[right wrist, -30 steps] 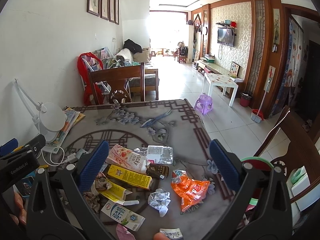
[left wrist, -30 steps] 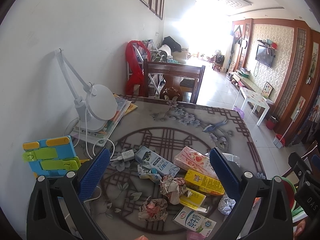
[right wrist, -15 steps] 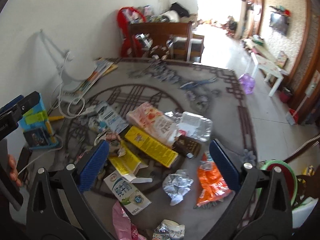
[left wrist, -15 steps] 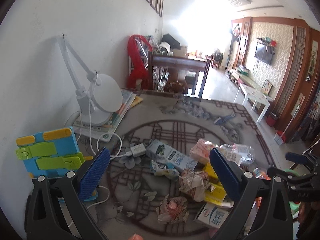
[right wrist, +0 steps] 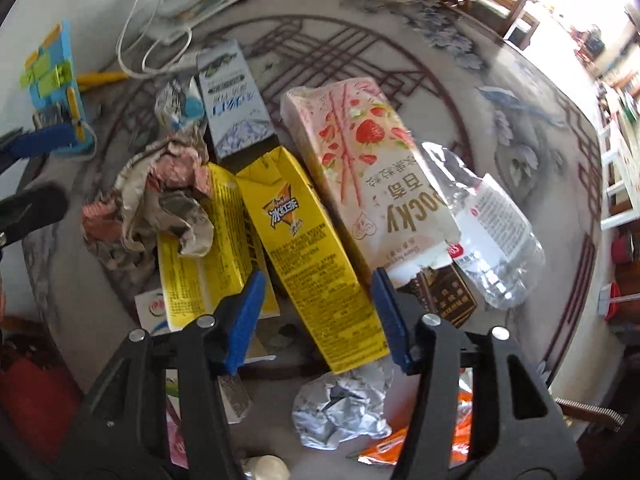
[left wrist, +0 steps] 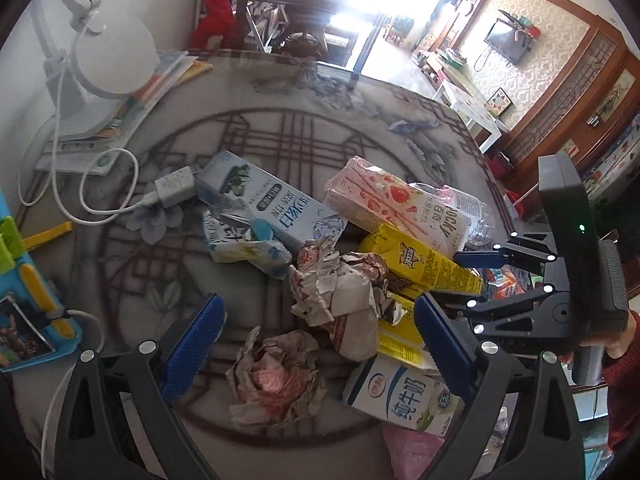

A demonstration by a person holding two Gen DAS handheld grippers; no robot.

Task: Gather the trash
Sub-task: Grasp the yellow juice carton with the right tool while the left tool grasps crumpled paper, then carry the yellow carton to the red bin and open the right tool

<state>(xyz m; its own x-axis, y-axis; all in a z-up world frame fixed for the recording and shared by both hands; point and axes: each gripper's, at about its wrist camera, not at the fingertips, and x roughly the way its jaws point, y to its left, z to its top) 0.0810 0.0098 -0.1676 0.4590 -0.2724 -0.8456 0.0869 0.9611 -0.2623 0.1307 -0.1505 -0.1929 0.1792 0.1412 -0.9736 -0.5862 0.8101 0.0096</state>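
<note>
The right gripper (right wrist: 316, 316) has its blue-padded jaws spread on either side of the near end of the long yellow iced-tea carton (right wrist: 308, 248); whether the pads touch it cannot be told. This carton lies in the middle of the trash heap on the patterned glass-topped counter (right wrist: 400, 40). Against its right side lies the pink strawberry Pocky box (right wrist: 360, 160), and beyond that box the crushed clear plastic bottle (right wrist: 492, 232). On the carton's left is a flattened yellow carton (right wrist: 200, 272) under a wad of crumpled printed paper (right wrist: 160, 200). Just behind the carton's far end is the pale blue-and-white drink box (right wrist: 232, 108). A ball of crumpled silver foil (right wrist: 340, 408) sits below its near end.

The left gripper (left wrist: 316, 344) hangs with jaws wide apart over the crumpled paper (left wrist: 336, 292), holding nothing. A white milk carton with green lettering (left wrist: 400, 396) lies by its right jaw.
</note>
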